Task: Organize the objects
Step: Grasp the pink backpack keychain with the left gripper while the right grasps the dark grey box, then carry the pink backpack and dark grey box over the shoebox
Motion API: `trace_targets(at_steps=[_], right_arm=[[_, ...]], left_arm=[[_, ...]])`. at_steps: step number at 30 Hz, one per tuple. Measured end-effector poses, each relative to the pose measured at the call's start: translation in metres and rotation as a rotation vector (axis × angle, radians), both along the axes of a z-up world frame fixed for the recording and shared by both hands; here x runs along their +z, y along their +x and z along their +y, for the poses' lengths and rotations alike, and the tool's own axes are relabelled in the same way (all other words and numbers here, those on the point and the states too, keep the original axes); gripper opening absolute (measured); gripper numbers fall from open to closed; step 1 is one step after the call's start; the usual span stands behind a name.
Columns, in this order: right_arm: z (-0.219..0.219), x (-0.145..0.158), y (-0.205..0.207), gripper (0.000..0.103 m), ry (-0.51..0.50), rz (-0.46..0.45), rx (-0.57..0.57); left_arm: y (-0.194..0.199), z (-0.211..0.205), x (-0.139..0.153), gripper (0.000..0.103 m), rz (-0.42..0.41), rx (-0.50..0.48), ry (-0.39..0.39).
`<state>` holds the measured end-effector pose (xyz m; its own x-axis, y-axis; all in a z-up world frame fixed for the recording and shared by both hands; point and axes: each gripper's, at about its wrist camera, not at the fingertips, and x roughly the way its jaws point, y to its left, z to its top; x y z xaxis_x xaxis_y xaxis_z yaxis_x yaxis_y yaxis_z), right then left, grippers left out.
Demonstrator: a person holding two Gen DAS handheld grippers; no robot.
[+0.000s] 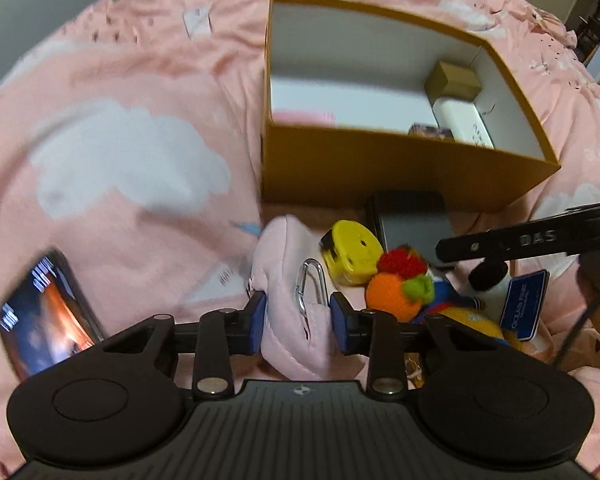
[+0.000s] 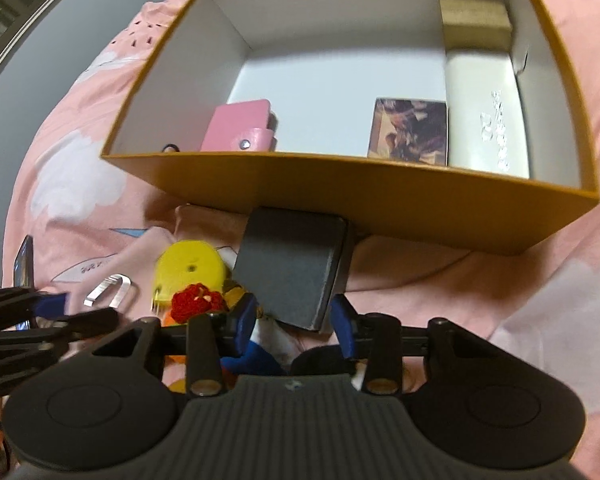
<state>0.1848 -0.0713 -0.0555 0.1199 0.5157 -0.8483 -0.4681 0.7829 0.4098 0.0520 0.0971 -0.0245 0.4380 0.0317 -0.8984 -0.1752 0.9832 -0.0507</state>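
Observation:
My left gripper (image 1: 299,318) is shut on a pale pink pouch (image 1: 284,264) with a silver carabiner (image 1: 312,284); both blue pads press its sides. Beside it lie a yellow tape measure (image 1: 352,252) and a knitted red and orange fruit charm (image 1: 400,280). My right gripper (image 2: 295,322) is open. The near corner of a dark grey flat box (image 2: 288,264) sits between its pads, with a small gap on the right side. That box leans against the front wall of the orange storage box (image 2: 380,196). One black finger (image 1: 500,240) of the right gripper reaches in from the right in the left wrist view.
The orange box holds a pink card holder (image 2: 240,128), a picture card (image 2: 410,128), a white box (image 2: 484,112) and a small tan box (image 2: 474,20). A lit phone (image 1: 48,316) lies at the left on the pink bedspread (image 1: 140,120). A blue card (image 1: 526,304) lies among toys on the right.

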Motion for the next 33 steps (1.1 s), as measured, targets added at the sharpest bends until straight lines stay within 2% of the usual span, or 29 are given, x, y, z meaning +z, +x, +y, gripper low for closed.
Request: trace_targets(at_steps=[3,6,7,15,19,23,26,27,29,33], right_arm=[[0.002,-0.008,0.008,0.048,0.003,0.031,-0.015],[0.004,-0.019,0.015,0.049,0.002,0.078,-0.029],[0.004,-0.024,0.017,0.052,0.005,0.098,-0.033],[0.006,-0.044,0.030,0.064,0.076,0.183,-0.058],[0.007,-0.052,0.033,0.065,0.104,0.222,-0.065],[0.009,-0.049,0.030,0.061,0.097,0.199,-0.049],[0.008,-0.041,0.025,0.054,0.097,0.160,-0.042],[0.008,-0.038,0.023,0.051,0.098,0.148,-0.041],[0.007,-0.029,0.016,0.047,0.097,0.107,-0.032],[0.006,-0.006,0.002,0.040,0.075,0.009,-0.006]], left_arm=[[0.006,0.001,0.009,0.038,-0.002,-0.027,0.024],[0.015,0.009,0.013,0.038,0.028,-0.027,-0.004],[0.019,0.012,0.013,0.038,0.040,-0.027,-0.013],[0.038,0.011,-0.012,0.040,0.120,-0.018,-0.003],[0.034,0.015,-0.017,0.051,0.158,0.010,-0.034],[0.027,0.016,-0.018,0.061,0.190,0.007,-0.065],[0.023,0.009,-0.019,0.063,0.210,-0.027,-0.053],[0.022,0.007,-0.018,0.062,0.207,-0.037,-0.042],[0.018,0.003,-0.016,0.048,0.190,-0.035,-0.022],[0.013,-0.001,-0.002,0.044,0.151,-0.044,-0.007]])
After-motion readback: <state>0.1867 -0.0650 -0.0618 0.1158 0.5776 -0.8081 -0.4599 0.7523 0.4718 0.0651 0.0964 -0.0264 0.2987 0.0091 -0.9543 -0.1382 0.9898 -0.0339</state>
